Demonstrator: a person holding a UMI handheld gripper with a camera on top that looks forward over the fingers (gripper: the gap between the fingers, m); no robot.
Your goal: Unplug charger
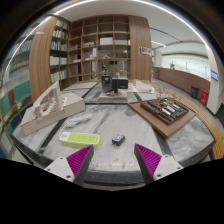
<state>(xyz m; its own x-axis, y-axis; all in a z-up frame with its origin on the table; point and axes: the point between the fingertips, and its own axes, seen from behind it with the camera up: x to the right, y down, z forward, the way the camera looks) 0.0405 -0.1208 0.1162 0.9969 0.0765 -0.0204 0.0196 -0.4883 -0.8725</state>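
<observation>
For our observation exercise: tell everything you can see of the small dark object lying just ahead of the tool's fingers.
The small dark object is a compact, blocky, black item lying flat on the pale marbled table, right of a yellow-green tray. It sits just beyond the open tool, untouched. Whether it is the charger, or has a cable, cannot be told.

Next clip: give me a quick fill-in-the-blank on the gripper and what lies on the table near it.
1. The gripper has its fingers ___, with nothing between them.
2. The small dark object on the table lies just ___ of the fingers.
3. Beside that object lies a flat item whose colour is ___.

Missing words: open; ahead; green.
</observation>
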